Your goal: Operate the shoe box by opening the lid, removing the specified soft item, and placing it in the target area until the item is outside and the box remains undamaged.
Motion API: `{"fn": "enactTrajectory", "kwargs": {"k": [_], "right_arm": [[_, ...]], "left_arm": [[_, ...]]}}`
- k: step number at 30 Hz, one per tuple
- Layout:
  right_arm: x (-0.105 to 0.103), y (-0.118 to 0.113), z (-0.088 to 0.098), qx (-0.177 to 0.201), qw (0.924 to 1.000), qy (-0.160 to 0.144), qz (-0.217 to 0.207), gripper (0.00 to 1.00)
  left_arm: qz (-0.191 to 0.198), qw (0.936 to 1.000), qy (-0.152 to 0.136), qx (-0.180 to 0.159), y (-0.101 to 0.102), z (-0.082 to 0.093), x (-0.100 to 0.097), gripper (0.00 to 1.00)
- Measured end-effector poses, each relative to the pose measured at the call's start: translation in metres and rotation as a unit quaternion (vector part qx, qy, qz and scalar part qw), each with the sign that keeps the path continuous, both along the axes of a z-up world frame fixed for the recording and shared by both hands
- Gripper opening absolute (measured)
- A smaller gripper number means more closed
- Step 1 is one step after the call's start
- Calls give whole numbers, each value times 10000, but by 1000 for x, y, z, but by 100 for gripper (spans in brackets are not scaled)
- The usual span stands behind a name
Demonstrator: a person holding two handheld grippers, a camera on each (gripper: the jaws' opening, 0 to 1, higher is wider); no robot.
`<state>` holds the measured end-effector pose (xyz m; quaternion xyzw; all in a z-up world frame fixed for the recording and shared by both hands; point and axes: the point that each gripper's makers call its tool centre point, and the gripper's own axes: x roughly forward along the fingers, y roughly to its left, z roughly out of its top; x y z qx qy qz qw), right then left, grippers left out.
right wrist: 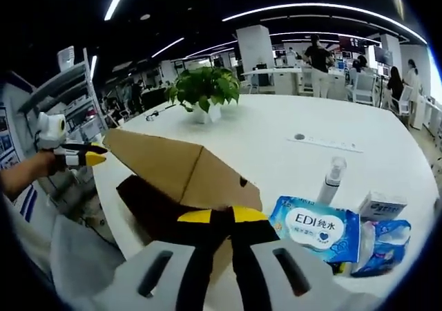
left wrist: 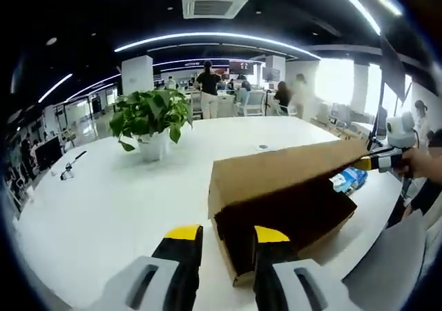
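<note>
Cardboard box lies lengthwise on the white table, with the lid hinged up like a slanted roof and the interior below in dark shadow. The soft item cannot be made out in there, so I judge it not yet removed.

The right gripper meets the far corner of the lid. In the right gripper view its jaws stand narrow against the cardboard edge, apparently pinching it to keep the lid propped.

The left gripper sits at the near end of the box. Its jaws are moderately apart with bare table between them and grip nothing, so it is probably free to reach in.

Beyond the box on the right gripper's side lie a wipes pack and a spray bottle. A plant stands well apart.
</note>
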<state>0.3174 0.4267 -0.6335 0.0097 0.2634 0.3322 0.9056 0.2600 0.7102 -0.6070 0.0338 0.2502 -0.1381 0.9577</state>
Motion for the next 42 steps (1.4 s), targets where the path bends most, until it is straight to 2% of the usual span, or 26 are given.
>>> {"fn": "enactTrajectory", "kwargs": {"k": [11, 18, 32, 42], "right_arm": [[-13, -2, -15, -400, 9981, -301, 367, 11], [-22, 0, -17, -417, 9957, -543, 631, 16], [-42, 6, -22, -253, 9934, -595, 944, 21], [-54, 13, -26, -325, 9909, -631, 1143, 24]], "left_arm": [[-185, 9998, -58, 45, -8, -5, 1, 28], [-241, 9997, -3, 37, -11, -12, -5, 28], [-405, 9990, 139, 139, -19, -25, -16, 31], [-533, 9980, 245, 234, -21, -34, -23, 33]]}}
